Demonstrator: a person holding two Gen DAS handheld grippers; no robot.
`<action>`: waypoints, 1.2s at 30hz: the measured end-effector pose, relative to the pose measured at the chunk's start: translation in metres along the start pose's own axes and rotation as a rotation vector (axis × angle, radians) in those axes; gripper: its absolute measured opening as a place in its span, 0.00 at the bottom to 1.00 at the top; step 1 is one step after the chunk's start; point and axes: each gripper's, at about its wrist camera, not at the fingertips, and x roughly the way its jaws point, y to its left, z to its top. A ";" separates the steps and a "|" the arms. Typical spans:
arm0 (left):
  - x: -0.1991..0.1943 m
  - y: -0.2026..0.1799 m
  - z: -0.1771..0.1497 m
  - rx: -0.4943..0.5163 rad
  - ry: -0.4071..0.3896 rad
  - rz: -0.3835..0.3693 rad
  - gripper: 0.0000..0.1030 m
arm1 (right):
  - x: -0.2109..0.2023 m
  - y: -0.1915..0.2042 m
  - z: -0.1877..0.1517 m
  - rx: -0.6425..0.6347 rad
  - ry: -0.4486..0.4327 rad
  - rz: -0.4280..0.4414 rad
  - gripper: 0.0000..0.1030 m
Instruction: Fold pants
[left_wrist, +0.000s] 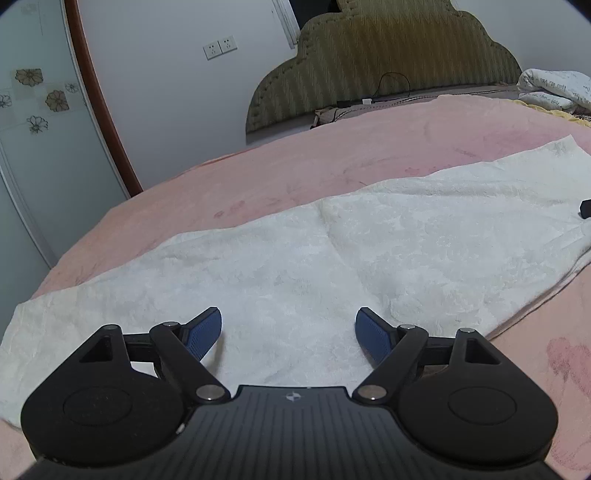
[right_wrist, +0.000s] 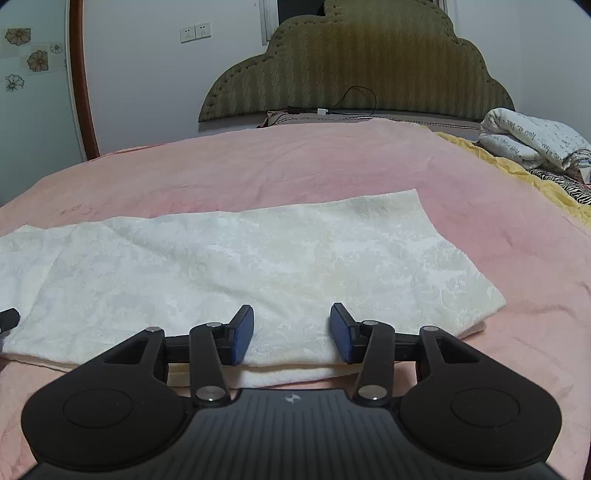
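Observation:
White textured pants (left_wrist: 332, 258) lie flat on a pink bedspread (left_wrist: 295, 166), folded lengthwise into a long band running left to right. My left gripper (left_wrist: 288, 328) hovers over the near part of the fabric, its blue-padded jaws wide apart and holding nothing. In the right wrist view the same pants (right_wrist: 258, 266) end in a straight edge at the right. My right gripper (right_wrist: 291, 332) sits at the near edge of the fabric, jaws partly apart, the pads clear of the cloth. A tip of the right gripper (left_wrist: 585, 208) shows at the right rim of the left wrist view.
An olive padded headboard (right_wrist: 351, 66) stands behind the bed with a black cable (right_wrist: 354, 107) along it. Rolled white printed bedding (right_wrist: 535, 140) and a yellow blanket (right_wrist: 517, 166) lie at the far right. A wardrobe door (left_wrist: 37, 129) with flower decals is at left.

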 end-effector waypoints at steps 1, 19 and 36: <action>-0.001 -0.001 0.000 0.007 -0.002 0.001 0.81 | 0.000 0.000 0.000 -0.001 -0.001 0.000 0.44; 0.005 0.010 -0.002 -0.065 0.027 -0.001 0.97 | -0.025 -0.037 0.001 0.261 -0.093 0.074 0.67; 0.007 0.013 -0.002 -0.094 0.043 -0.010 0.99 | -0.008 -0.050 -0.010 0.386 0.168 0.555 0.73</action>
